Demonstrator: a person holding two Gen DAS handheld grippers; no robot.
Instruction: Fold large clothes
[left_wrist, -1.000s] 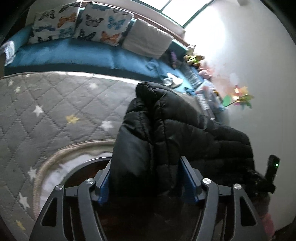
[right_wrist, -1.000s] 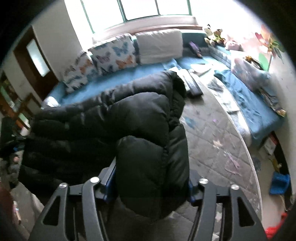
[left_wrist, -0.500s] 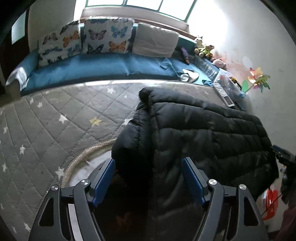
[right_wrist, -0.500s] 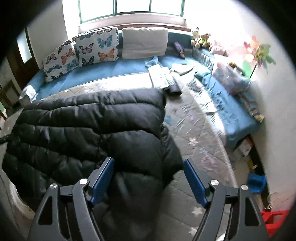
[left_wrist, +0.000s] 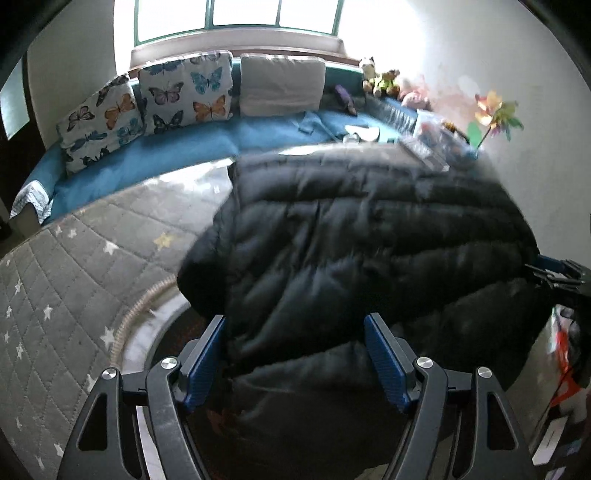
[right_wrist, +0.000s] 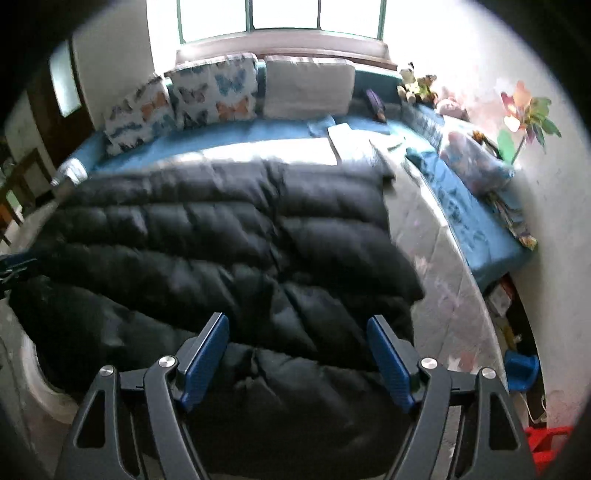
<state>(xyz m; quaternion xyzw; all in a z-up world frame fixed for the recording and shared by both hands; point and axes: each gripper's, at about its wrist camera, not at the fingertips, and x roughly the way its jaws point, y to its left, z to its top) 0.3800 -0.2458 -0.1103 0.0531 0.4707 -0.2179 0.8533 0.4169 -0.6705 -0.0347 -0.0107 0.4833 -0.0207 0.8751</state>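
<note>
- So: 1 black puffer jacket (left_wrist: 354, 236), spread across the grey star-quilted mat (left_wrist: 74, 280), near edge lying between the fingers of both claws.
- 2 grippers. Left gripper (left_wrist: 295, 354): jaws wide apart, released, jacket fabric between the blue pads (left_wrist: 384, 358) but not pinched.
- Right gripper (right_wrist: 297, 354): same, jaws spread, nothing clamped, jacket hem lying between them.
- 3 cushions along the blue bench (left_wrist: 155, 158) under the window (left_wrist: 236, 18): 2 butterfly-print cushions (left_wrist: 188, 96), 1 plain beige cushion (left_wrist: 282, 85).
- 1 pinwheel (left_wrist: 495, 114) by the wall, small soft toys (left_wrist: 380, 77) in the corner; count unclear.
- Left view only: mat's star pattern on the jacket's left side, rounded mat edge w/ dark floor below.
- Right view only: jacket's right edge, bench running down the right side w/ a patterned bag (right_wrist: 476, 162), 1 blue plastic item (right_wrist: 521, 369) and sth red (right_wrist: 550, 443) on the floor.
</note>
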